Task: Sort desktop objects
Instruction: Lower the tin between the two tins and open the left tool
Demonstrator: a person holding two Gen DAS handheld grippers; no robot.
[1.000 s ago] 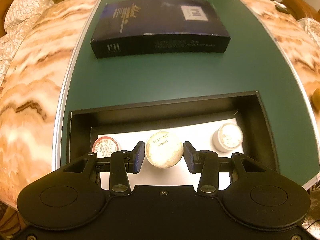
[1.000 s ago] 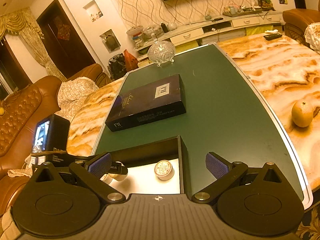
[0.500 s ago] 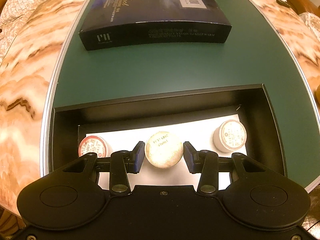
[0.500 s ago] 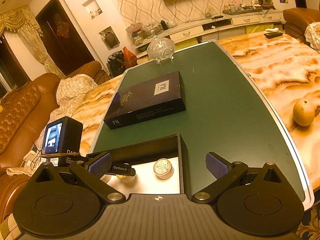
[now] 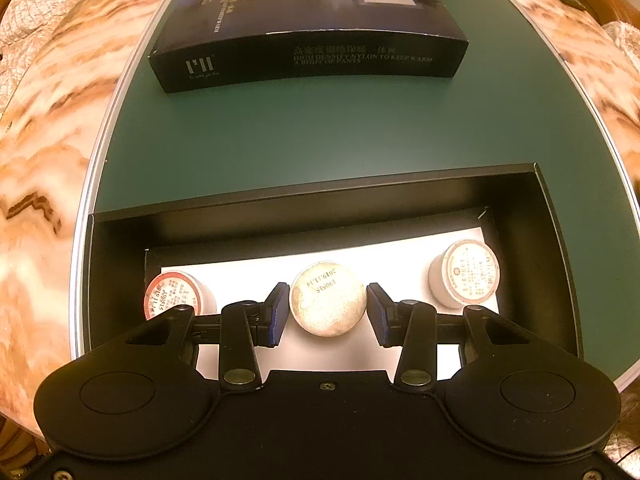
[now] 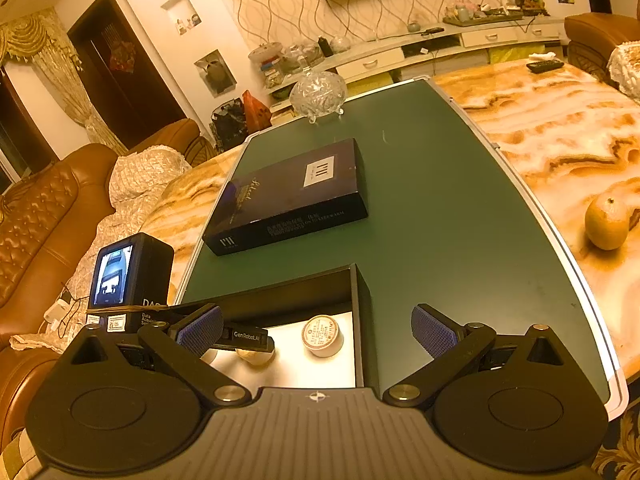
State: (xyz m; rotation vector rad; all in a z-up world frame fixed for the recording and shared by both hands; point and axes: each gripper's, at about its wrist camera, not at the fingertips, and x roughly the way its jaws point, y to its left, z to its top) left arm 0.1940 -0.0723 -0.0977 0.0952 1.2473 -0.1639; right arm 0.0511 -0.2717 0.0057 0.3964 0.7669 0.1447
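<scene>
Between the left tongs (image 5: 327, 309), still clenched on it, the pale round pill (image 5: 328, 299) has sunk nearer the black tray (image 5: 320, 220) floor beside two cups; release looks due. Right tongs (image 6: 316, 330) gape idle.

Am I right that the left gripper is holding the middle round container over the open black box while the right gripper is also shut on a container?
Not quite: the right gripper is open and holds nothing, as the right wrist view shows. The rest stands: the left gripper is shut on the middle round container over the open black box.
</scene>
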